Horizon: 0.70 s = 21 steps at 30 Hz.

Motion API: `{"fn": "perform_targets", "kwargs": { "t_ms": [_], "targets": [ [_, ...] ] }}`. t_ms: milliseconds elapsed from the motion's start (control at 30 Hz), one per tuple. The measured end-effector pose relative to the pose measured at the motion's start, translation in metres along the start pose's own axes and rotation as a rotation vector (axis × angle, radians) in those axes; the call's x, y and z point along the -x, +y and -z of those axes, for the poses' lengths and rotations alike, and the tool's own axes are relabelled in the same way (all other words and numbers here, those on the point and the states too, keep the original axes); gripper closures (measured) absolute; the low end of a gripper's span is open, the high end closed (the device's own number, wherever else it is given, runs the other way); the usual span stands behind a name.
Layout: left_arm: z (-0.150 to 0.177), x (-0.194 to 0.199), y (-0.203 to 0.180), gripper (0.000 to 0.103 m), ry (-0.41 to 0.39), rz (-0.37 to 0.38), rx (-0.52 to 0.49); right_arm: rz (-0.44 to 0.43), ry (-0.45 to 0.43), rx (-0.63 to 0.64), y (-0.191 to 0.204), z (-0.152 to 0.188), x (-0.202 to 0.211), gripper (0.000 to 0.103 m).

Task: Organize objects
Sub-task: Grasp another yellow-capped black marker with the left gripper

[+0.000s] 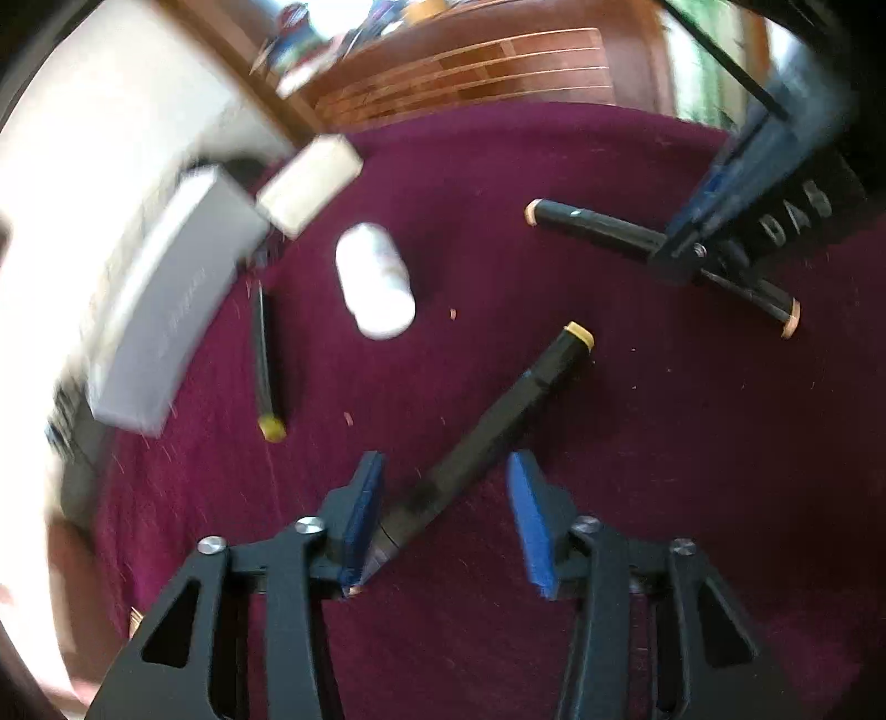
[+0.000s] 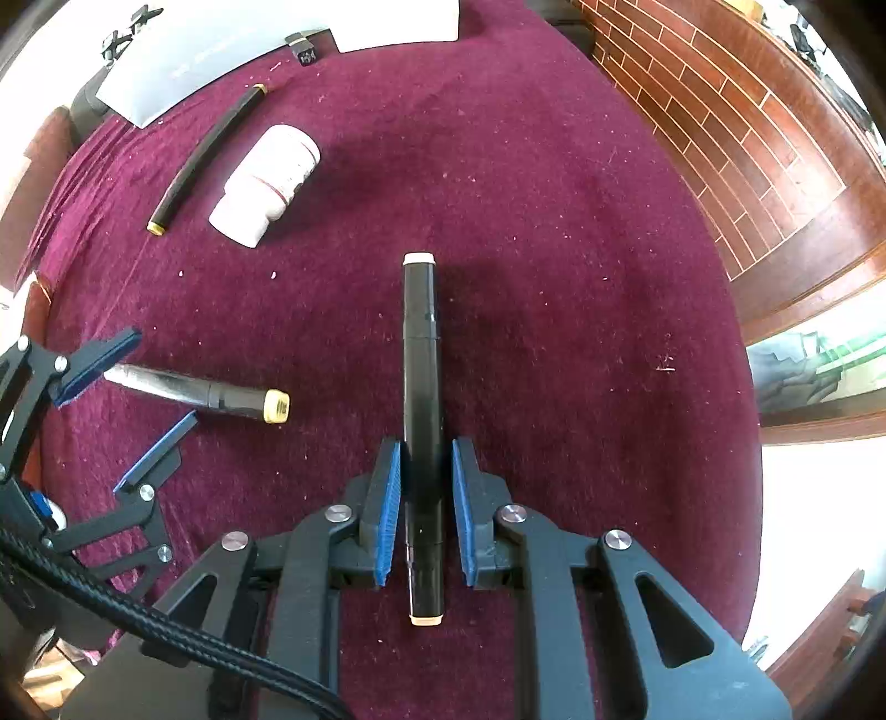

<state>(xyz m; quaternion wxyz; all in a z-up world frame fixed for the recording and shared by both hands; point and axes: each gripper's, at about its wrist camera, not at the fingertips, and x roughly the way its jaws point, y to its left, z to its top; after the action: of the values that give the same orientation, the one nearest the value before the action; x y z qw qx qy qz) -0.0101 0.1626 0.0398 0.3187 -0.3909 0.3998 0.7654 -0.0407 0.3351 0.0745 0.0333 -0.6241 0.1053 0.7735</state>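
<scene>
Three black markers lie on a maroon cloth. My left gripper is open, its blue pads either side of a yellow-capped marker lying diagonally on the cloth; the left pad touches it. It also shows in the right wrist view, with the left gripper. My right gripper has its pads close around a cream-capped marker, narrow gaps showing each side; in the left wrist view this marker passes under the right gripper. A thin yellow-tipped marker lies beside a white pill bottle.
Two white boxes sit at the cloth's far left edge, seen as white boxes in the right wrist view. A small black clip lies between them. Brown brick-pattern floor lies beyond the cloth.
</scene>
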Motion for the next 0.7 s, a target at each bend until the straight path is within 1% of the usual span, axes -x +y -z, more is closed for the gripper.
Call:
{"fn": "perform_targets", "kwargs": {
  "t_ms": [33,100,133,167,200,267,300,400,467,500,533,567,600,633,700],
  "targets": [
    [0.001,0.003,0.005,0.077,0.005,0.023,0.063,-0.002,-0.001,0.0,0.0,0.0,0.0,0.089],
    [0.004,0.008,0.012,0.086,0.017,0.059,0.132,-0.007,-0.005,0.0,0.0,0.001,0.0,0.089],
    [0.007,0.009,0.017,0.095,0.035,0.11,0.184,-0.01,-0.007,0.0,0.0,0.001,0.001,0.088],
    [0.012,0.008,0.022,0.095,0.062,0.173,0.252,-0.012,-0.009,0.001,-0.001,0.002,0.001,0.088],
    [0.016,0.007,0.024,0.095,0.077,0.194,0.293,-0.013,-0.011,0.002,0.0,0.002,0.001,0.088],
    [0.021,0.004,0.022,0.095,0.083,0.178,0.301,-0.013,-0.014,0.001,0.0,0.002,0.001,0.088],
    [0.021,0.004,0.021,0.095,0.068,0.172,0.308,-0.01,-0.017,0.002,0.001,0.002,0.001,0.088],
    [0.015,0.003,0.021,0.095,0.064,0.161,0.326,-0.004,-0.018,0.01,0.003,0.002,0.0,0.088],
    [0.008,0.014,0.018,0.095,0.014,0.132,0.29,-0.009,-0.018,0.003,0.002,0.002,0.0,0.088],
    [0.005,0.025,0.018,0.094,-0.034,0.134,0.261,-0.014,-0.015,0.001,0.001,0.001,0.0,0.087],
    [0.003,0.031,0.015,0.091,-0.07,0.138,0.227,-0.02,-0.013,0.0,0.0,0.0,0.0,0.086],
    [-0.001,0.036,0.014,0.081,-0.093,0.135,0.188,-0.03,-0.01,-0.001,-0.001,0.0,0.0,0.085],
    [-0.007,0.037,0.015,0.074,-0.113,0.124,0.129,-0.036,-0.009,-0.001,-0.001,0.0,0.0,0.084],
    [-0.01,0.038,0.009,0.062,-0.135,0.092,0.04,-0.04,-0.009,0.0,-0.001,0.0,0.0,0.084],
    [-0.015,0.034,0.0,0.061,-0.147,0.047,-0.085,-0.047,-0.009,-0.001,-0.002,0.0,0.0,0.084]
  ]
}}
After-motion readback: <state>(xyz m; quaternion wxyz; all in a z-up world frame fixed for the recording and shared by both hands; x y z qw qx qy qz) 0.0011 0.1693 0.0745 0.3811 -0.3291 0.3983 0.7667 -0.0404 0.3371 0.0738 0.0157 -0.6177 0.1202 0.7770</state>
